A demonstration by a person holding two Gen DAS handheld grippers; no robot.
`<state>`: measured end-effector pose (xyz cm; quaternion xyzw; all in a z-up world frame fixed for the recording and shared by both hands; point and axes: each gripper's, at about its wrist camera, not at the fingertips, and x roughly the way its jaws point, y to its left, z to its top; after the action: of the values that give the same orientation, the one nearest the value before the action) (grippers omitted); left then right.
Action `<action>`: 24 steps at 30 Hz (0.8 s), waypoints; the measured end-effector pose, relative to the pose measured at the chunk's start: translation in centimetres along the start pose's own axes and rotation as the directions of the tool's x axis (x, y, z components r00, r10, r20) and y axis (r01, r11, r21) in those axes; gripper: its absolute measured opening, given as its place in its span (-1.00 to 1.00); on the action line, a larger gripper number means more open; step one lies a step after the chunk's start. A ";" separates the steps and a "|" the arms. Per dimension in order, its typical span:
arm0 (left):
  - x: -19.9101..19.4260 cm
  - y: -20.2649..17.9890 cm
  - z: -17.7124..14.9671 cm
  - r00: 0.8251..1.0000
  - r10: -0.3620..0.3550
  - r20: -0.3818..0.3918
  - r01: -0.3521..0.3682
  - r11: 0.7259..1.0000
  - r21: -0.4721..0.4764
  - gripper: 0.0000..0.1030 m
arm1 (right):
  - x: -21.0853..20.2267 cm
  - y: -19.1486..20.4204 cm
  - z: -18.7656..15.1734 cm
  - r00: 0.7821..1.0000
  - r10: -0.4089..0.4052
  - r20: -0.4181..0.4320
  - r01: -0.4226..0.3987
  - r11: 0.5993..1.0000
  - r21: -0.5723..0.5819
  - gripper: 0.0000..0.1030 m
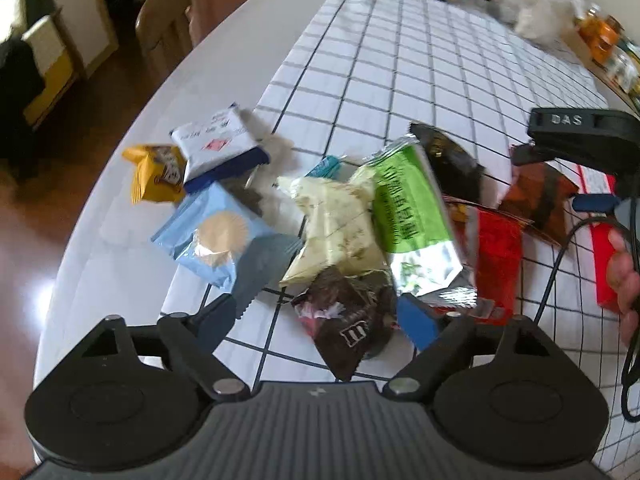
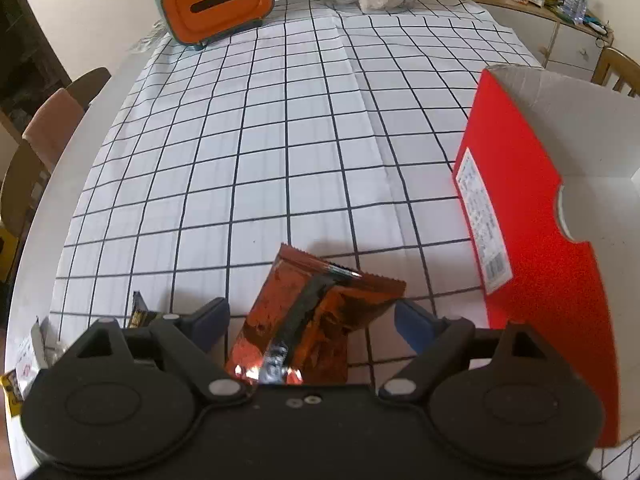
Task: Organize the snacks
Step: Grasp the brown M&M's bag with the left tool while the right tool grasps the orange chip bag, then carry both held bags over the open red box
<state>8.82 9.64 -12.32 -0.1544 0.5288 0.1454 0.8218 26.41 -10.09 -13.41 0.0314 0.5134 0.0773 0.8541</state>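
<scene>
On the right tool (image 1: 560, 176) we read the raised letters "DAS" on its black body in the left wrist view; the brown packet (image 1: 352, 324) shows part of a white "m" logo, and the green packet (image 1: 408, 208) and the white packet (image 1: 216, 140) carry print we cannot read. The red box (image 2: 532, 216) has a white label with small text and a barcode, also not readable. Our left tool (image 1: 326, 316) hovers over the pile of snacks on the checked cloth (image 2: 280, 140) of the tabletop (image 1: 192, 92), its two fingers spread wide and gripping nothing, with the brown packet lying between them. Our right tool (image 2: 312, 320) is low over the cloth with the fingers spread wide too; an orange-brown packet (image 2: 312, 312) lies between them, and we cannot tell if it touches them. The red box stands open just beside it, on its right. An orange tissue box (image 2: 218, 0) stands at the far edge.
</scene>
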 end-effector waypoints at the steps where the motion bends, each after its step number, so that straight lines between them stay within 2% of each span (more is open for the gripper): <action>1: 0.2 0.1 0.0 1.000 -0.003 -0.004 0.003 1.000 -0.004 0.68 | 0.2 0.1 0.1 1.000 -0.007 -0.002 0.007 1.000 -0.001 0.70; 3: 0.3 0.2 0.0 1.000 -0.006 -0.010 0.006 1.000 -0.004 0.58 | 0.7 0.2 0.1 1.000 -0.015 -0.011 0.015 1.000 -0.005 0.57; 7: 0.7 0.2 0.1 1.000 -0.011 -0.023 0.011 1.000 -0.009 0.27 | 1.4 0.2 0.0 1.000 -0.008 -0.024 0.008 1.000 0.009 0.47; 11: 0.6 0.2 0.0 1.000 -0.021 -0.023 0.021 1.000 -0.012 0.18 | 1.2 0.3 -0.2 1.000 0.004 -0.018 -0.004 1.000 0.006 0.25; 12: 0.6 0.3 0.0 0.999 -0.023 -0.024 0.023 1.000 -0.013 0.11 | 1.1 0.4 -0.2 1.000 0.010 -0.017 -0.010 1.000 0.004 0.16; 13: 0.6 0.3 0.1 0.999 -0.032 -0.029 0.031 0.999 -0.017 -0.06 | 1.0 0.4 -0.2 1.000 0.016 -0.018 -0.016 1.000 0.002 0.11; 17: 0.4 0.5 0.0 0.998 -0.051 -0.030 0.051 0.998 -0.026 -0.23 | 0.7 0.2 -0.5 1.000 0.021 -0.006 -0.021 1.000 -0.001 -0.05; 24: 0.2 1.0 -0.3 0.996 -0.084 -0.026 0.083 0.996 -0.033 -0.41 | -0.5 -0.8 -1.4 0.999 0.037 0.020 -0.037 0.999 0.007 -0.09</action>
<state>8.28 10.50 -12.72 -0.1915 0.5306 0.1174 0.8173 25.03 -11.01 -13.73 0.0446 0.5043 0.0909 0.8576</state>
